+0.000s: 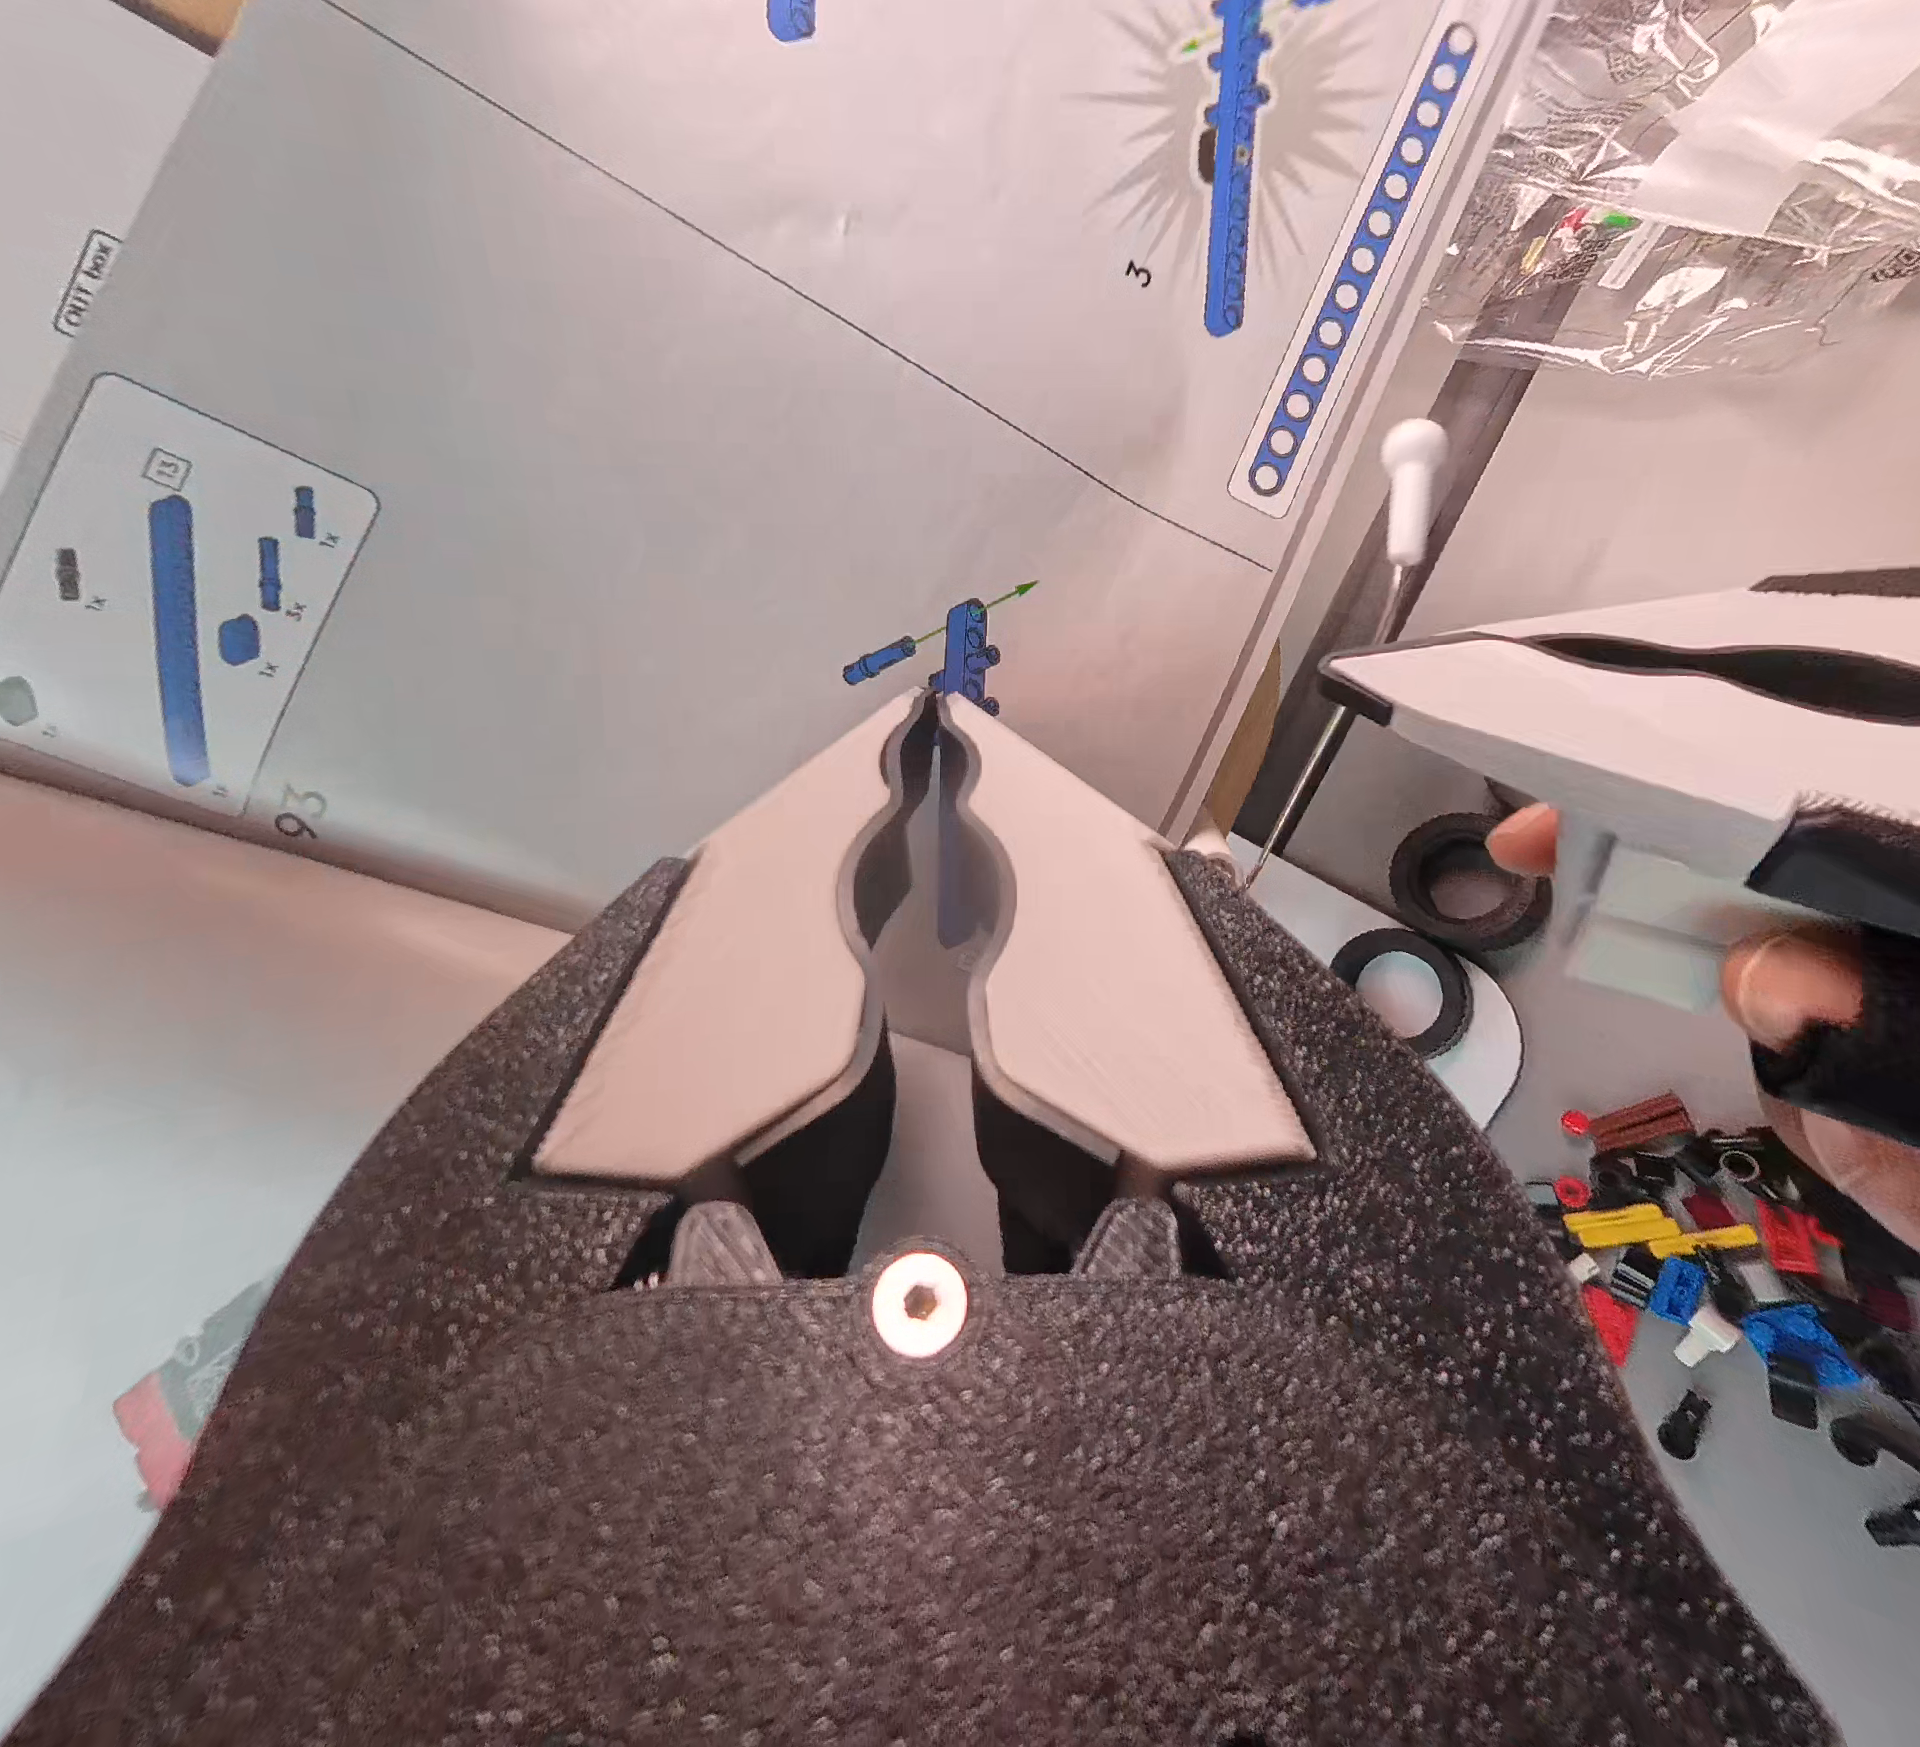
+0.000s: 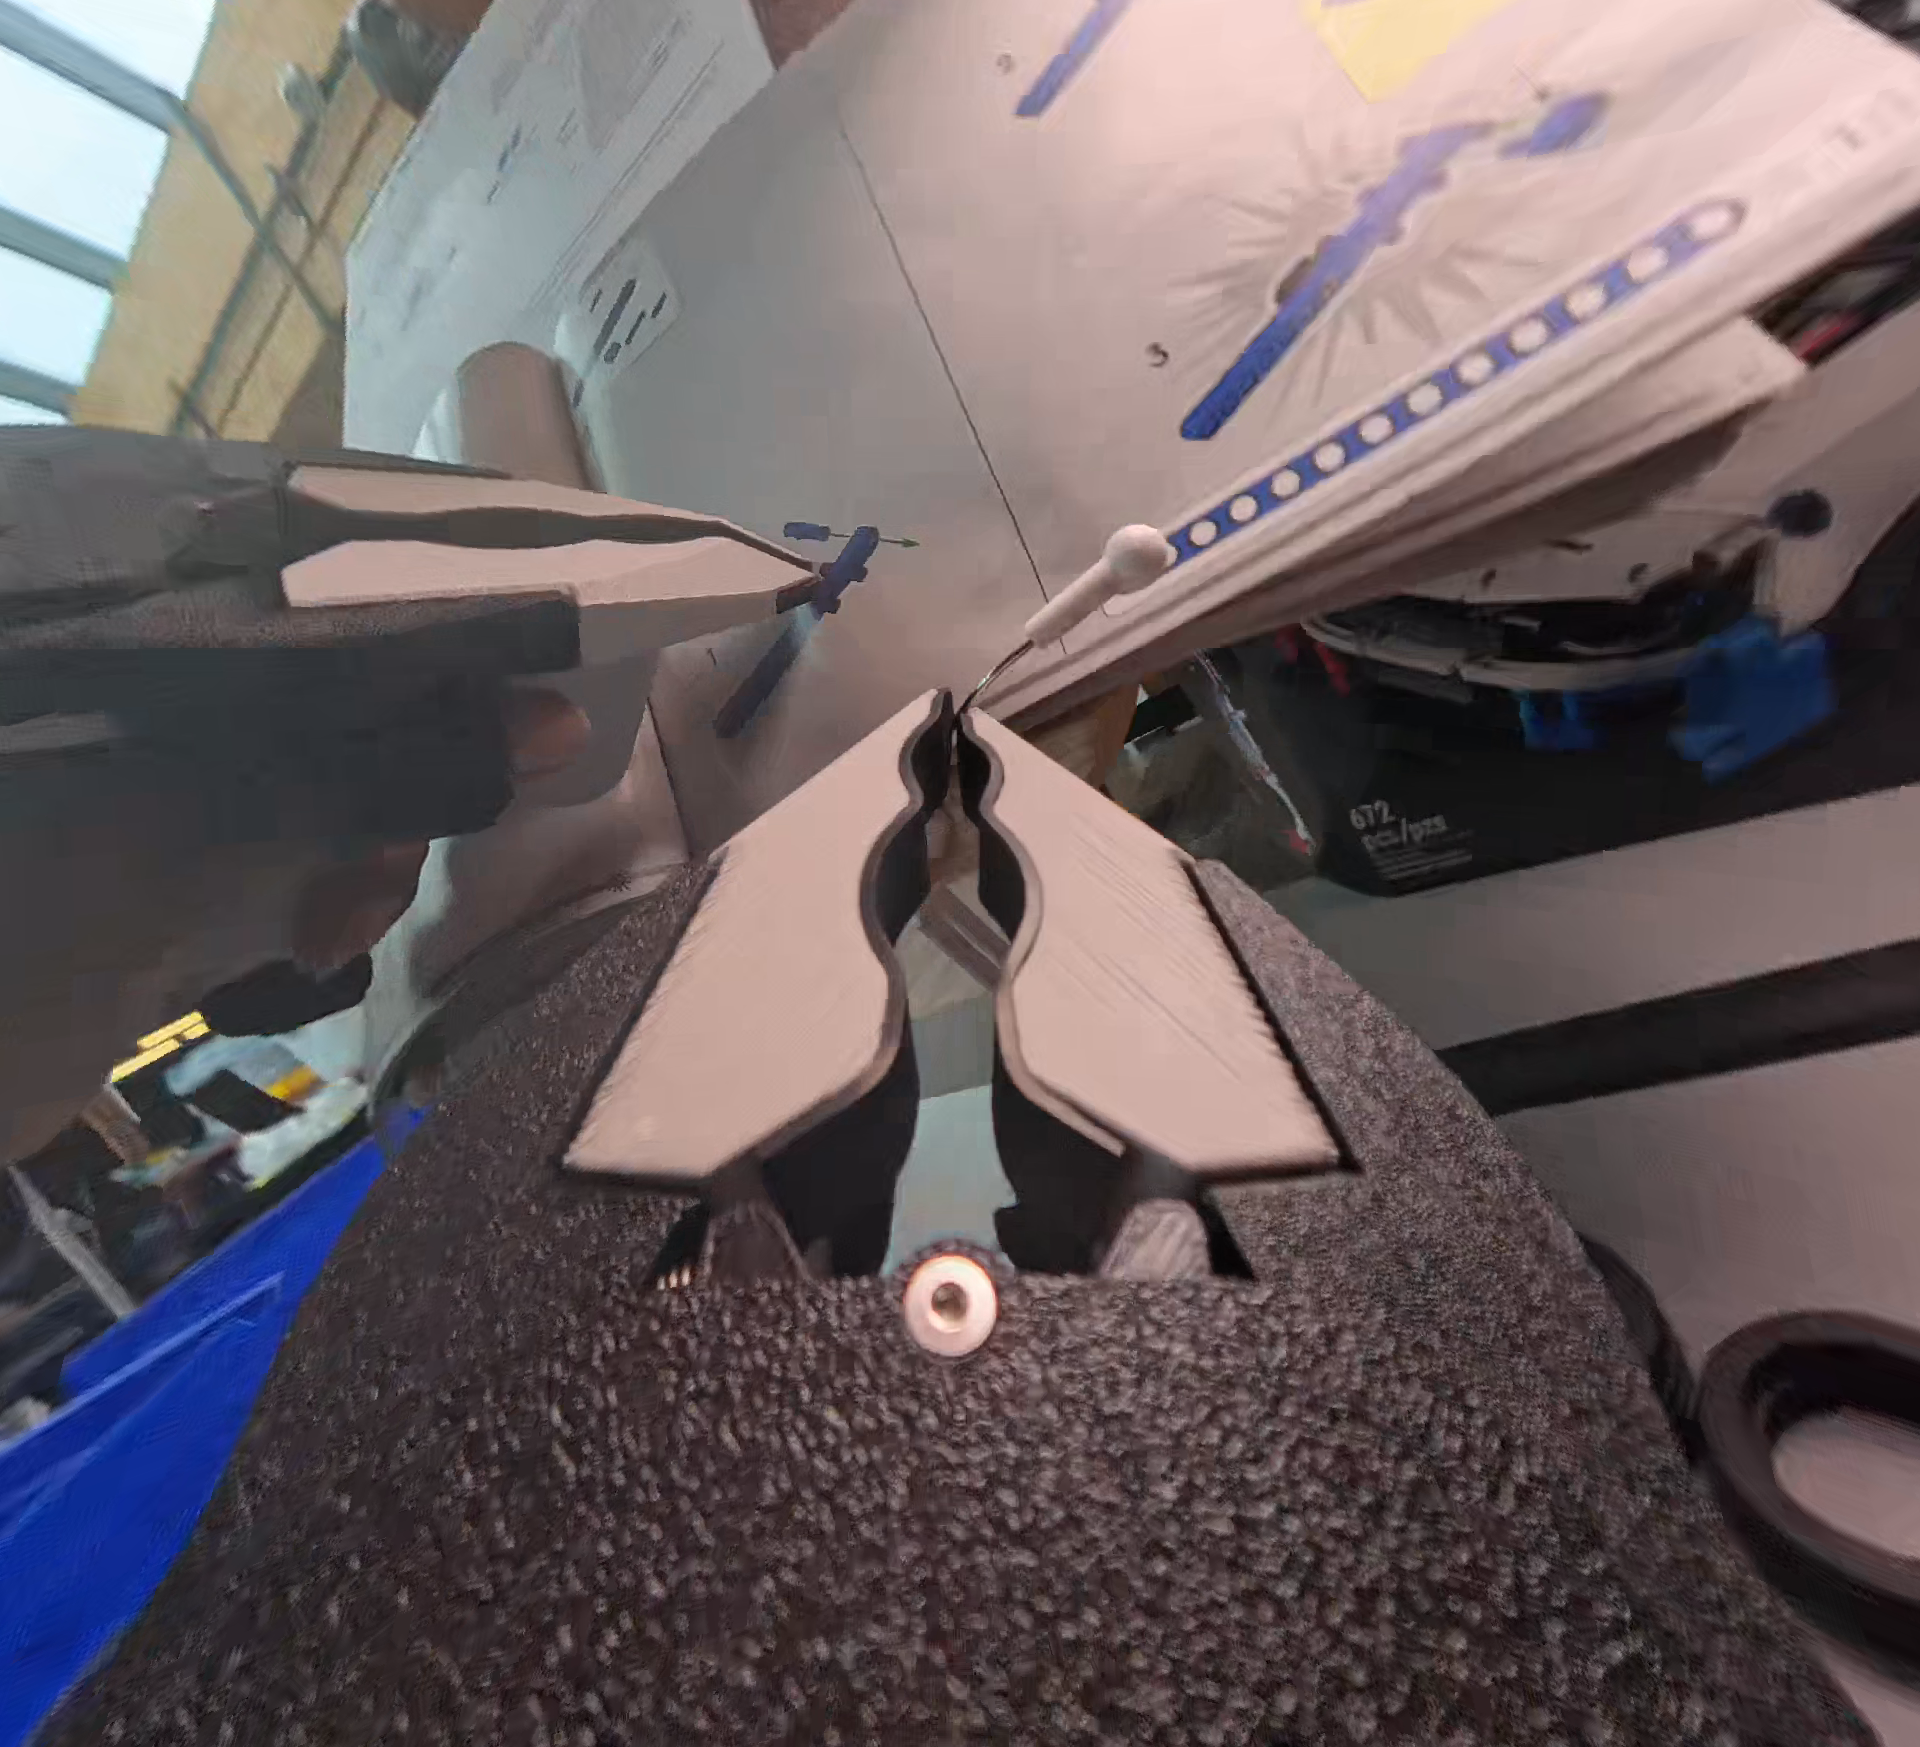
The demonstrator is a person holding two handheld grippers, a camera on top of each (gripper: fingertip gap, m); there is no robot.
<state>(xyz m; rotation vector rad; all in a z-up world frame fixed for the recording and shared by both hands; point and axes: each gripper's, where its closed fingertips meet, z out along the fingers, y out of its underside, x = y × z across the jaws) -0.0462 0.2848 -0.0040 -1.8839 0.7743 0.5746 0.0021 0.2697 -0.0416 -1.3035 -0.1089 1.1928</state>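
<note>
Blue plastic shows between the left claw's (image 1: pixel 938 698) tips: a long blue beam (image 1: pixel 951 850) is pinched there, its pinned end poking out over the open instruction booklet (image 1: pixel 644 326). The right claw (image 2: pixel 952 729) is pressed together on the thin metal shaft of a white-handled tool (image 2: pixel 1101 577), just beside the booklet's edge. Black rubber tyres (image 1: pixel 1470 876) lie on the bench (image 1: pixel 260 1022) near the booklet, and a heap of small mixed-colour bricks (image 1: pixel 1704 1271) sits beyond them.
</note>
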